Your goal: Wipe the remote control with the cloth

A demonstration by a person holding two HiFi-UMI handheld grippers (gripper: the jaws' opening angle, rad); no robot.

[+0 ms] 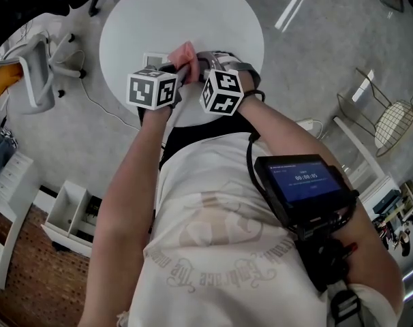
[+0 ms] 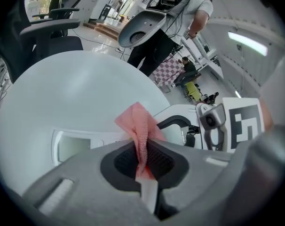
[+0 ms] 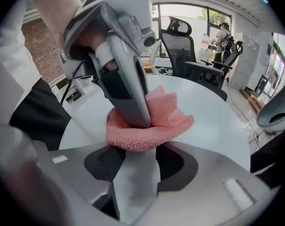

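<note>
**tablewatcher:** Cloth (image 1: 187, 52) first, from the head view. It's sitting bunched between the tips of the left gripper (image 1: 180, 70) and the right gripper (image 1: 202, 65), and both are hovering over the near edge of the round white table (image 1: 186, 9). I'm guessing they're meeting there to sort out the grip, not to wipe.

**gripnerd:** The left gripper view is showing it better. Those jaws are squeezing together on a fold of the pink cloth, and the loose end is poking out past the tips, so there's free fabric to rub with. As far as I can judge, the remote control (image 2: 72, 147) is that white slab with the pale window. It's lying flat on the table just left of the jaws, and nothing is touching it.

**tablewatcher:** In the right gripper view, its jaws are standing a narrow gap apart and I'm not seeing anything clamped between them. The cloth is bunching right over their tips while the left gripper's finger (image 3: 128, 84) is pushing down into it. The right one is probably just steadying or tucking the bundle.

**gripnerd:** Counting up, I'm getting one cloth, one remote control, one table and two grippers, each carrying one marker cube (image 1: 153, 89). I'm reading the wiping as not yet begun.
</note>
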